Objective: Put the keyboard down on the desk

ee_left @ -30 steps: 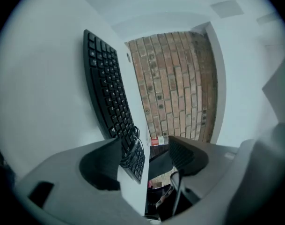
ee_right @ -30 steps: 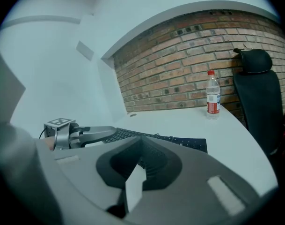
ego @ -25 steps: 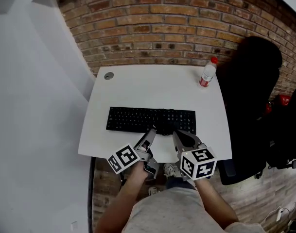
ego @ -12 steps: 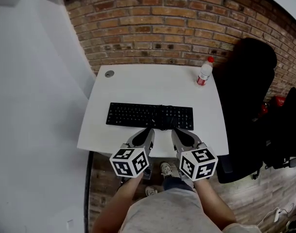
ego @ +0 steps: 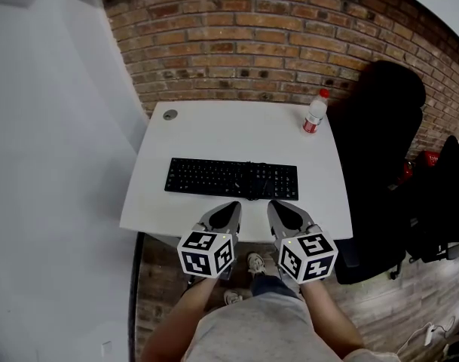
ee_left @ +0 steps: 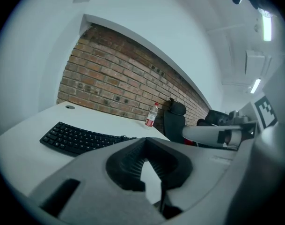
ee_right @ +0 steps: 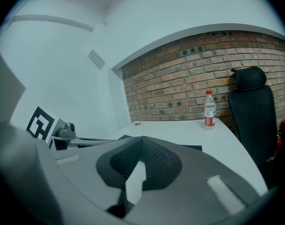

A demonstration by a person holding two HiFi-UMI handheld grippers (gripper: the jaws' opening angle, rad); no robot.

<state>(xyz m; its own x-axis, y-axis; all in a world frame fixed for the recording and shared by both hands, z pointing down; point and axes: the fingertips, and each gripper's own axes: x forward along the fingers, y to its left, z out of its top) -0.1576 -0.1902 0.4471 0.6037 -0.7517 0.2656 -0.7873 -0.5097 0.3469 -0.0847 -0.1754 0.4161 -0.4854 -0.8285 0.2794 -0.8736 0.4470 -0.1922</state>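
The black keyboard lies flat on the white desk, with its cable end near the middle of its front edge. Both grippers hover side by side over the desk's front edge, just short of the keyboard and not touching it. My left gripper is shut with nothing between its jaws. My right gripper is also shut and empty. In the left gripper view the keyboard lies ahead and to the left of the closed jaws. In the right gripper view only a corner of the keyboard shows past the jaws.
A plastic bottle with a red cap stands at the desk's far right corner. A cable grommet sits at the far left. A black office chair stands right of the desk. A brick wall runs behind, a white wall to the left.
Both grippers have drawn back from the keyboard's front edge toward the desk's near edge. The left gripper has levelled out and its jaws have closed. The keyboard has stayed in place.
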